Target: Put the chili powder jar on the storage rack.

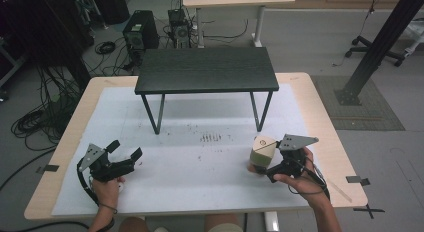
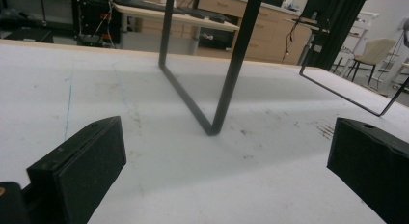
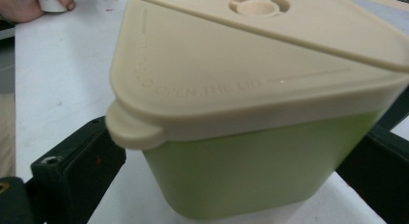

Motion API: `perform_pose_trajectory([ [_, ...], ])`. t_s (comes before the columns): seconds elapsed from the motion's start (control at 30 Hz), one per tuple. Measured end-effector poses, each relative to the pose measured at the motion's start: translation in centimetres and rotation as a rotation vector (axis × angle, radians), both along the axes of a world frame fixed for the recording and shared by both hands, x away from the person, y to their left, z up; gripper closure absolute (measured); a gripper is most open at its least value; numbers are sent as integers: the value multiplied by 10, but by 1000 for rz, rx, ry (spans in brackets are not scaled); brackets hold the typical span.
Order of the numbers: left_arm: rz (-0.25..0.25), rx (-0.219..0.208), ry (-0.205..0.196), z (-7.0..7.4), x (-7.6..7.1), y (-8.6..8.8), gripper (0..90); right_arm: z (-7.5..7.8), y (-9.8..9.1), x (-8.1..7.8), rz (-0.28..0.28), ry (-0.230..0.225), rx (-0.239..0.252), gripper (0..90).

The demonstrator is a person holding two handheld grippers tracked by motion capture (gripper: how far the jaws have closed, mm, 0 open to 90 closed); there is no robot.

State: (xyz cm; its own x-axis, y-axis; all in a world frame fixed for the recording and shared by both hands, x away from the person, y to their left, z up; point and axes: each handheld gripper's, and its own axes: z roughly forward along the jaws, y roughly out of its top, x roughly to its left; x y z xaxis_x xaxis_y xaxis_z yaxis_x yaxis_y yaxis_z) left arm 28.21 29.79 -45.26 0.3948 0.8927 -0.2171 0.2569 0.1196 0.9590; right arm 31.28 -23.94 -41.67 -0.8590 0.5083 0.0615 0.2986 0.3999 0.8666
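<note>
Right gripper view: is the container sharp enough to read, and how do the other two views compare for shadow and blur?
Right gripper view: the container is close and soft, its embossed lid lettering barely legible. Left gripper view: the black stand's leg casts a soft shadow; jaws slightly blurred. High view: even light, coarse detail.

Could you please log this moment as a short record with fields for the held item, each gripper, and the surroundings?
held item: green box with a cream lid, lid on, tilted
right gripper: shut on the box, jaws at both sides
left gripper: open, nothing between the jaws, low over the mat
mat: white, with dark specks near the middle
stand: black, on the mat beyond both grippers
</note>
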Motion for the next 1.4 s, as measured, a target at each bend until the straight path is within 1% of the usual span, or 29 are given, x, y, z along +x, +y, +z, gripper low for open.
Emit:
perform_pose_trajectory([
  [0.67, -2, 6, 4, 0, 1, -1, 2, -2, 2, 1, 3, -1, 2, 9],
  [0.83, -3, 6, 3, 0, 1, -1, 2, -3, 2, 1, 8, 1, -4, 9],
  [1.4, -2, 7, 4, 0, 1, -1, 2, -3, 2, 1, 5, 2, 4, 9],
])
